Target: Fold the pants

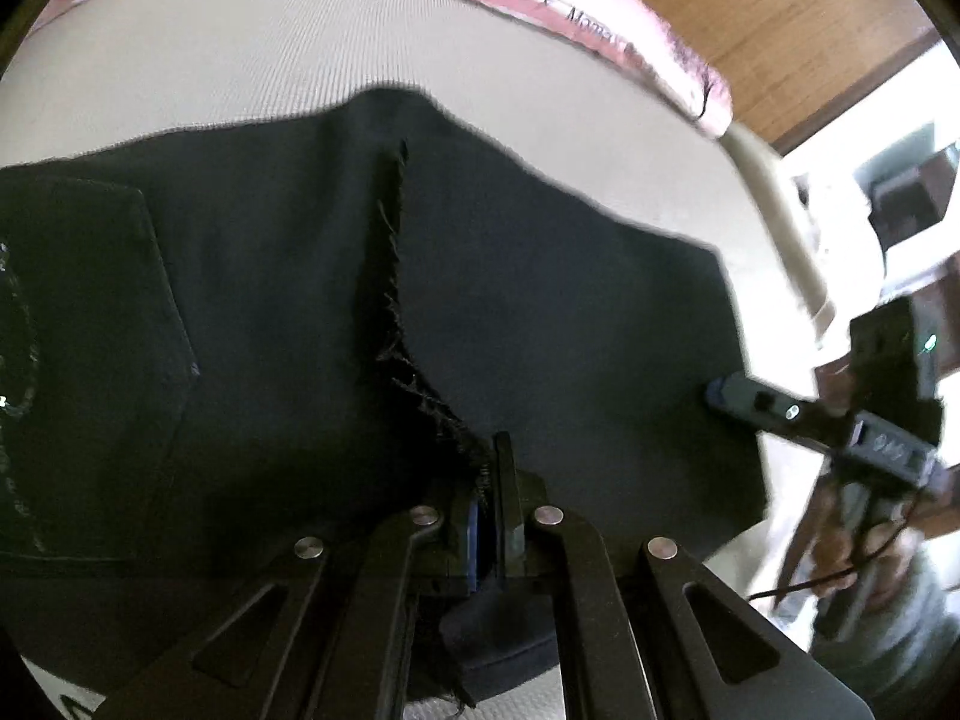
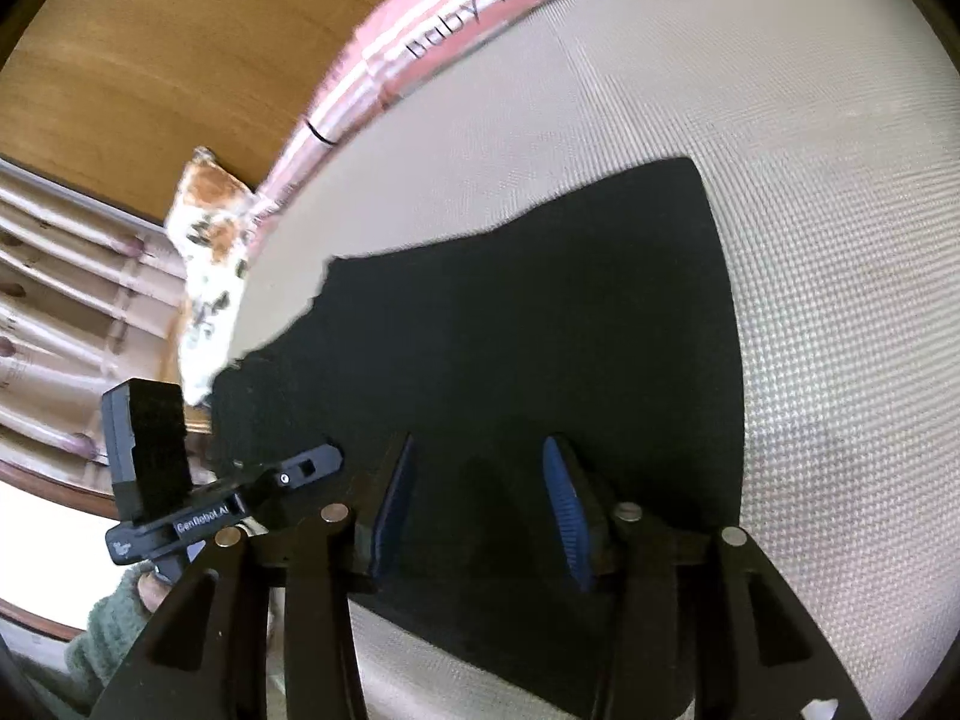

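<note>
Black pants [image 1: 270, 300] lie spread on a beige woven mattress [image 1: 240, 60], with a frayed seam running down to my left gripper [image 1: 501, 450]. That gripper is shut on a pinch of the pants' near edge, and a fold of cloth bunches behind its fingers. In the right wrist view the pants [image 2: 540, 312] fill the middle. My right gripper [image 2: 480, 480] stands open just over the cloth near its edge, blue pads apart and pressing on nothing. One finger [image 1: 750, 402] of the right gripper shows at the pants' right edge. One finger [image 2: 318, 462] of the left gripper shows at the left.
A pink striped cover [image 2: 420, 30] printed with "Baby" borders the mattress's far edge. Beyond it is wooden floor [image 1: 780, 12]. An orange-and-white patterned cloth [image 2: 210, 252] lies off the mattress corner. A hand in a green sleeve [image 2: 114, 624] holds the left gripper.
</note>
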A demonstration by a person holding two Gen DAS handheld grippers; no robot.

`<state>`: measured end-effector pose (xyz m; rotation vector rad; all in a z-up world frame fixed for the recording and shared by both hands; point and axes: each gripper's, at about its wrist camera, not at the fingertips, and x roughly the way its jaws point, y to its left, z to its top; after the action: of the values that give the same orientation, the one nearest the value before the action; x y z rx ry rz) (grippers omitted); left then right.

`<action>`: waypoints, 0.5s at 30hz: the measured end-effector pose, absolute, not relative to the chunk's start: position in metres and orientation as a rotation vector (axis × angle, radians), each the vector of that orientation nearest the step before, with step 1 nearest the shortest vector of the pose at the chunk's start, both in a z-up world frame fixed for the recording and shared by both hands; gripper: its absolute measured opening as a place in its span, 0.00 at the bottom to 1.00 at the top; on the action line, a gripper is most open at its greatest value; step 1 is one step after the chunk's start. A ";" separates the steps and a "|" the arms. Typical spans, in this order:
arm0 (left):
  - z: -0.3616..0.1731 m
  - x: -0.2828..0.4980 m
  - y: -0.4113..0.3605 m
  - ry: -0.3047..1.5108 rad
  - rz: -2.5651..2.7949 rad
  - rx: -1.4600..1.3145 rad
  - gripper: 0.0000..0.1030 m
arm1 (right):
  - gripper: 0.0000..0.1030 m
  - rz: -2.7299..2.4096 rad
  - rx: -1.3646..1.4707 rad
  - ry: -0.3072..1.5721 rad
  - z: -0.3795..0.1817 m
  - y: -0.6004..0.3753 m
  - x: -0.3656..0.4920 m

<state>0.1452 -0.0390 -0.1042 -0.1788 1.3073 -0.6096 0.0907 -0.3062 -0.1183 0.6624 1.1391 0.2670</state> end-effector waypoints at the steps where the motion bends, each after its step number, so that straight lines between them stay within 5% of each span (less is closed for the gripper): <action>1: -0.102 0.144 -0.041 1.300 -0.608 -0.156 0.03 | 0.41 0.263 0.660 1.141 -0.118 -0.306 0.091; 15: -0.047 0.107 -0.062 0.980 -0.587 0.135 0.18 | 0.41 0.018 0.287 1.032 -0.087 -0.320 0.138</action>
<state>0.1075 -0.0617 -0.0470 0.1350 0.9802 -0.5873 0.1379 -0.3200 -0.0870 0.2869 1.0323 0.0180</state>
